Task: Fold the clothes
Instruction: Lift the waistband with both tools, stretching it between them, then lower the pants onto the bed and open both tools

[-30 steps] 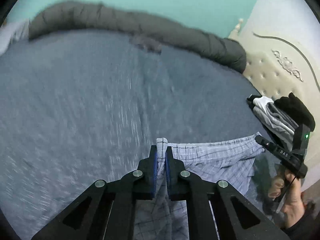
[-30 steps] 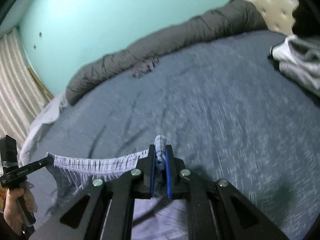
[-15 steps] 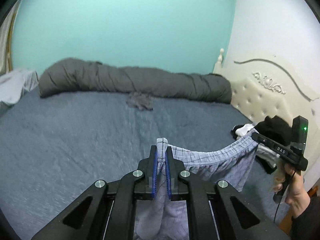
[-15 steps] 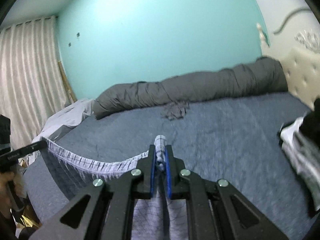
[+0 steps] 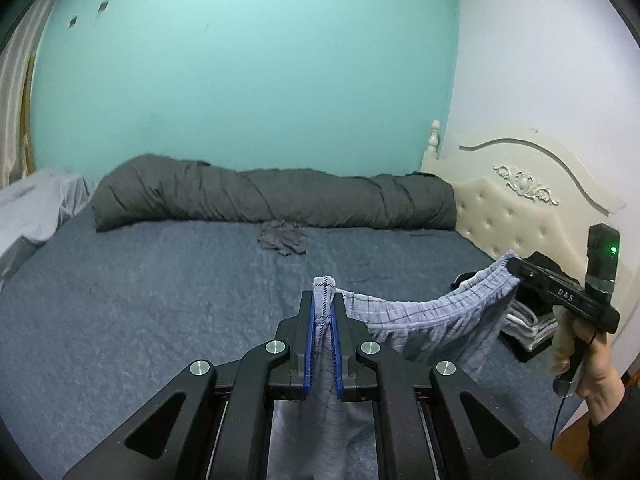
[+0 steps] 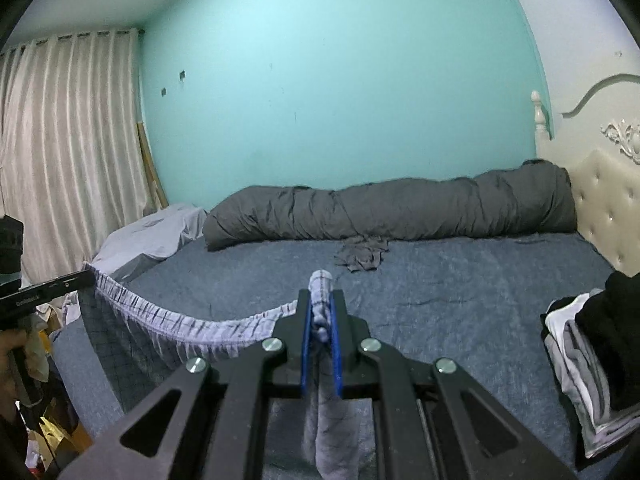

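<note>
1. Your L wrist cam sits close behind its fingers, raised over the bed (image 5: 160, 300), facing the teal wall (image 5: 248, 80) at 12 o'clock.
2. R cam: same setup; both share the rolled duvet (image 6: 392, 212).

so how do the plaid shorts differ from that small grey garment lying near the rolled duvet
The plaid shorts hang in the air, stretched by the waistband between the left tongs and right tongs; the grey garment lies crumpled on the bed, touched by neither. The shorts are pale blue with a check, the garment plain dark grey. Both are unfolded.
</note>
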